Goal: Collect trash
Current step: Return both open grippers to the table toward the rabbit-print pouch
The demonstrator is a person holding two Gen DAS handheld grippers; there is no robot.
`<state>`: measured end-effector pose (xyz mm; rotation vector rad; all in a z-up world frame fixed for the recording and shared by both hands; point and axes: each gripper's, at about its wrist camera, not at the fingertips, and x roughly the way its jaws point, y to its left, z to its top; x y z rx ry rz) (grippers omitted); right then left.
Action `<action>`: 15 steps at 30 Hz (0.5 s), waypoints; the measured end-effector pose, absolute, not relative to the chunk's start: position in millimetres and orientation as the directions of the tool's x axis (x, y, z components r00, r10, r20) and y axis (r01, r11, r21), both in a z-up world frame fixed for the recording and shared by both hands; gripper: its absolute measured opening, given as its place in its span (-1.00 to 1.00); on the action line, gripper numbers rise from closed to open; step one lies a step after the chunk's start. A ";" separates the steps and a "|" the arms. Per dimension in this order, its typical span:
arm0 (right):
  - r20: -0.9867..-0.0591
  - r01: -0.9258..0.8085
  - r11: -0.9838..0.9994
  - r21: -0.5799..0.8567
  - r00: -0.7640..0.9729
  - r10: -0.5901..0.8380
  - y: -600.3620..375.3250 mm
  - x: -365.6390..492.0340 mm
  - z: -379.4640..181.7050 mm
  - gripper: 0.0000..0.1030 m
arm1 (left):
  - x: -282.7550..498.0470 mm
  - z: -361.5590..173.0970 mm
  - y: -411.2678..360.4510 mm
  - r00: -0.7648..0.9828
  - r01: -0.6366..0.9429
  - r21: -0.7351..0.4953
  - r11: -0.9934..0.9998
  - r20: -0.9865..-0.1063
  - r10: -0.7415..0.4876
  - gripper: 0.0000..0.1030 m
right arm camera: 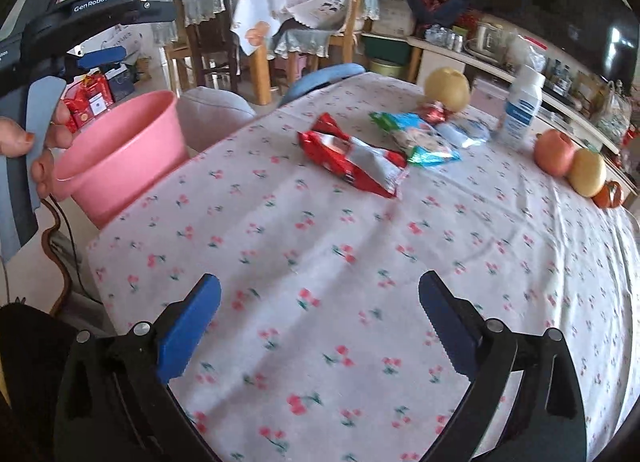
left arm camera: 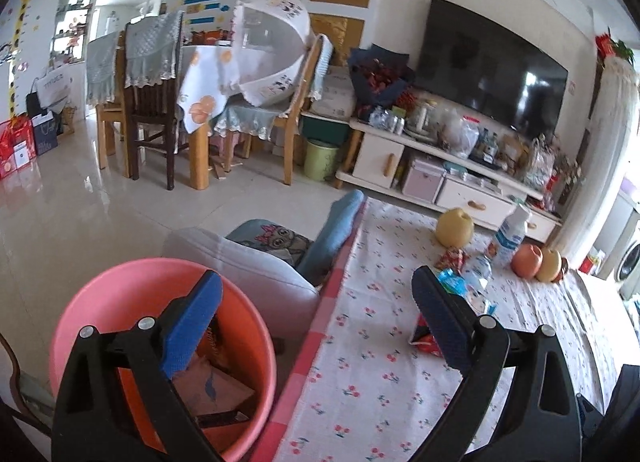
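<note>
left gripper (left arm camera: 316, 294) fingers spread, empty, above the round pink plastic bin (left arm camera: 100, 294); only this view shows cardboard scraps (left arm camera: 216, 390) inside, possibly boxes. right gripper (right arm camera: 320, 302) parted, empty, over the cherry-print tablecloth (right arm camera: 320, 246). right view shows the crumpled red-and-silver foil wrapper (right arm camera: 356, 161) whole, green-blue snack packet (right arm camera: 420, 137) just beside it.

This is a home, a living room with a place to eat. A big TV (left arm camera: 492, 65) hangs at the upper right over a low cabinet (left arm camera: 420, 165). Chairs (left arm camera: 150, 101) stand around a dining table (left arm camera: 208, 73) at the upper left. A giraffe sticker (left arm camera: 24, 33) is on the far left wall.
</note>
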<state>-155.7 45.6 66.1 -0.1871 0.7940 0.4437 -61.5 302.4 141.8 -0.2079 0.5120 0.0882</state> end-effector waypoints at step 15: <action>-0.680 -0.321 0.946 0.047 0.683 0.266 -34.8 -144.1 77.5 0.90 | -62.8 133.0 236.8 0.791 -0.065 -0.127 0.990 -0.612 -0.026 0.87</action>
